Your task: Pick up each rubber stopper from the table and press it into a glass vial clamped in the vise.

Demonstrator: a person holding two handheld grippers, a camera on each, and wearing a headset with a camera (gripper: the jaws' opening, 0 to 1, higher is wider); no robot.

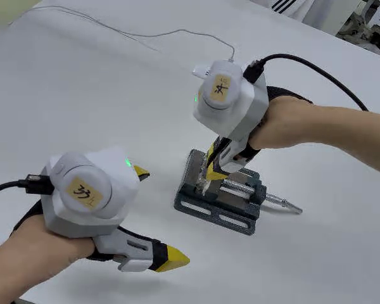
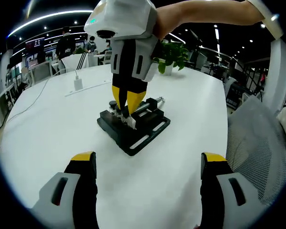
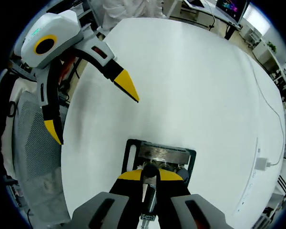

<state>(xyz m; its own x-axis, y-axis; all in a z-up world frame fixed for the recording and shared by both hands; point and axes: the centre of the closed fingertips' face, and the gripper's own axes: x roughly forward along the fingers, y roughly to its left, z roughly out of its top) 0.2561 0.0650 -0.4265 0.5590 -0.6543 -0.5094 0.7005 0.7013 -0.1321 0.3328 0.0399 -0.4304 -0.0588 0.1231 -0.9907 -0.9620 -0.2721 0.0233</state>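
Observation:
A dark metal vise (image 1: 218, 212) stands on the white table (image 1: 82, 95). My right gripper (image 1: 212, 172) reaches down into its clamp. In the right gripper view the yellow fingertips (image 3: 128, 175) close on a dark round rubber stopper (image 3: 150, 170) above the vise (image 3: 162, 151). The left gripper view shows the right gripper (image 2: 126, 110) from the front, over the vise (image 2: 143, 136), with a dark-capped vial (image 2: 113, 106) just beside its tips. My left gripper (image 1: 157, 214) hovers wide open and holds nothing, to the left of the vise. Its own jaws (image 2: 148, 157) frame the vise.
A thin white cable (image 1: 145, 35) runs across the far side of the table to a small white charger (image 2: 78, 83). The vise screw handle (image 1: 285, 204) sticks out to the right. A mesh chair (image 2: 257, 138) stands beside the table, and people (image 2: 66, 45) are in the background.

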